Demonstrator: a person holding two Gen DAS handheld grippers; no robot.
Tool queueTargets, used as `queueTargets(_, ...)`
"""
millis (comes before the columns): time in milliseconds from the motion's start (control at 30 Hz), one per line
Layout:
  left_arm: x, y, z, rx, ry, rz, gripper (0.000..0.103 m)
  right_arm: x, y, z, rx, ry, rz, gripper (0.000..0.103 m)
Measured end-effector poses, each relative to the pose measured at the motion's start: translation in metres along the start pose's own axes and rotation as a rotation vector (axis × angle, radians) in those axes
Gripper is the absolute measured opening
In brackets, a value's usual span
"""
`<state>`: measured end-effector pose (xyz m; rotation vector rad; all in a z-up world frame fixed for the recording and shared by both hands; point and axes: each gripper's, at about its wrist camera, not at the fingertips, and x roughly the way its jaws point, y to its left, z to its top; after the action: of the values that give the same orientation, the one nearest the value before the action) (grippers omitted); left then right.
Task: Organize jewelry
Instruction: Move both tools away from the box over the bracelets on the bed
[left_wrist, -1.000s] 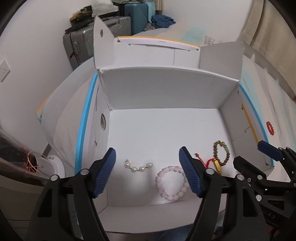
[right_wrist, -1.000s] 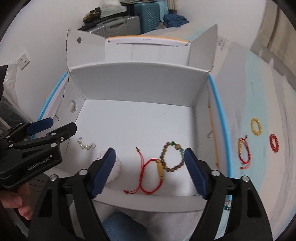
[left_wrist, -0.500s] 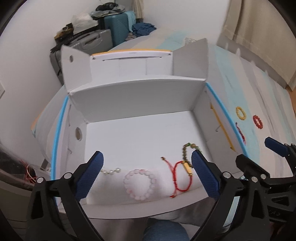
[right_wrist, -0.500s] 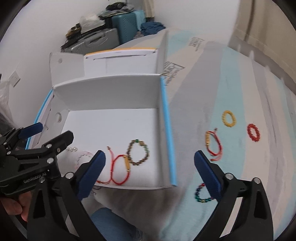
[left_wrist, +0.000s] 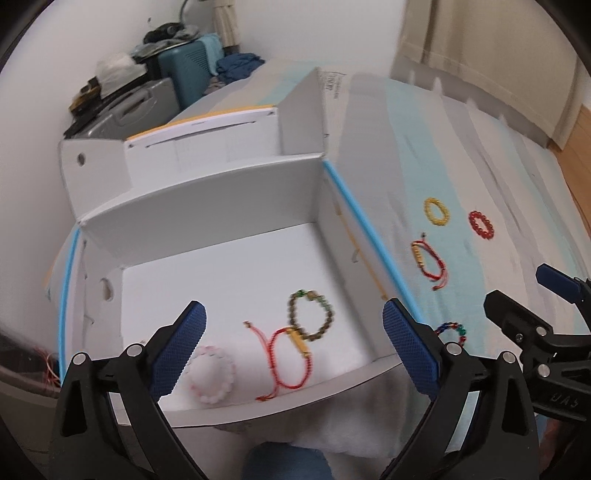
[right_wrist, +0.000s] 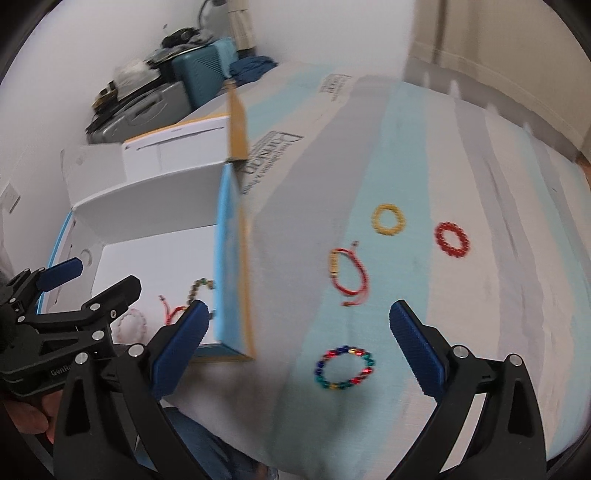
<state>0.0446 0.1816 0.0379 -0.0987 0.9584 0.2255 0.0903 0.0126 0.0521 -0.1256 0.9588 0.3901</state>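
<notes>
Multicoloured bead bracelet (right_wrist: 344, 368) is lying on the bedsheet (right_wrist: 480, 332) between your right gripper's (right_wrist: 299, 350) wide-apart jaws; your left gripper (left_wrist: 295, 350) is gaping too

Open box (left_wrist: 207, 221) at left on bed (right_wrist: 480, 155). In box near its front wall: round bead bracelet (left_wrist: 211, 372) leftmost, cord bracelet (left_wrist: 286, 360) in middle, bead bracelet (left_wrist: 312, 314) just right and farther, touching cord bracelet. On bed right of box: multi-bead bracelet (right_wrist: 344, 367) nearest, cord bracelet with charm (right_wrist: 349, 275) beyond it, two small rings of beads (right_wrist: 388, 219) (right_wrist: 451, 239) farthest, side by side. Suitcases (left_wrist: 147, 96) behind box, far left.
</notes>
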Motion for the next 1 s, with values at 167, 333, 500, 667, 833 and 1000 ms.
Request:
queueTargets(167, 0.002, -0.031, 0.008, 0.036, -0.004, -0.019, 0.095, -0.003, -0.031, -0.005, 0.039, -0.002, -0.021, 0.094)
queueTargets(333, 0.008, -0.059, 0.014, 0.067, -0.003, -0.038, 0.095, -0.004, -0.063, -0.008, 0.075, -0.001, -0.044, 0.094)
queueTargets(500, 0.019, -0.091, 0.018, 0.105, 0.009, -0.064, 0.095, -0.003, -0.097, -0.009, 0.113, 0.005, -0.074, 0.094)
queueTargets(667, 0.036, -0.122, 0.019, 0.14, 0.028, -0.095, 0.095, 0.003, -0.128, -0.005, 0.142, 0.015, -0.107, 0.095)
queueTargets(833, 0.057, -0.149, 0.022, 0.167, 0.051, -0.119, 0.095, 0.02, -0.162, 0.005, 0.162, 0.035, -0.137, 0.094)
queueTargets(1000, 0.089, -0.169, 0.025, 0.174, 0.082, -0.136, 0.095, 0.045, -0.189, 0.015, 0.184, 0.062, -0.15, 0.094)
